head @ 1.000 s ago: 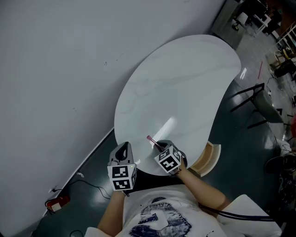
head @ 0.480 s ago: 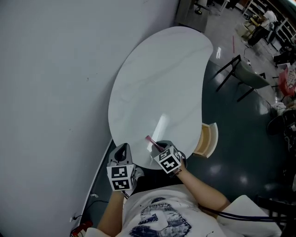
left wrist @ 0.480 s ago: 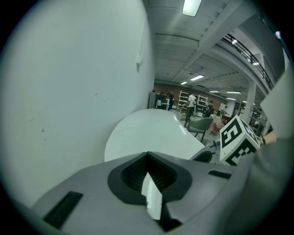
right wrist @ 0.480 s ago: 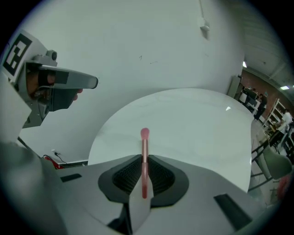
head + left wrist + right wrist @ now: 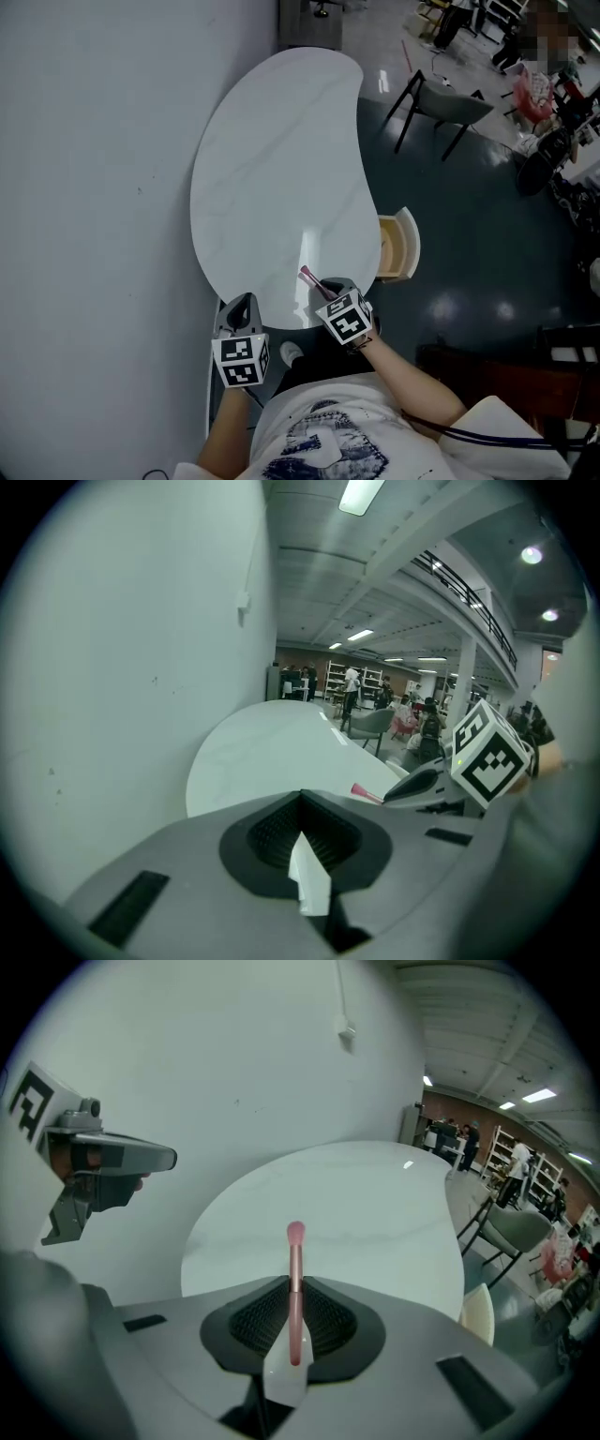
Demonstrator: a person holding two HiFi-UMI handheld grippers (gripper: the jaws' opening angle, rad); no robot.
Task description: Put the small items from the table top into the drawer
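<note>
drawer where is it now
In the head view the drawer stands open at the right edge of the table, just beyond the right hand-held gripper.

Left gripper [image 5: 244,305], near and left, points away and down, jaws together with nothing between them. Right gripper [image 5: 326,292], just beside it on the right, pinches a pink brush [image 5: 308,278] that sticks out beyond its tips. The right forearm [image 5: 412,380] is bare.

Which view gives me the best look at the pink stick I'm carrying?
The right gripper view: the pink stick stands clamped between the right gripper's jaws, most of it showing. The head view shows it small, poking out of the gripper. The left gripper view catches only its tip.
</note>
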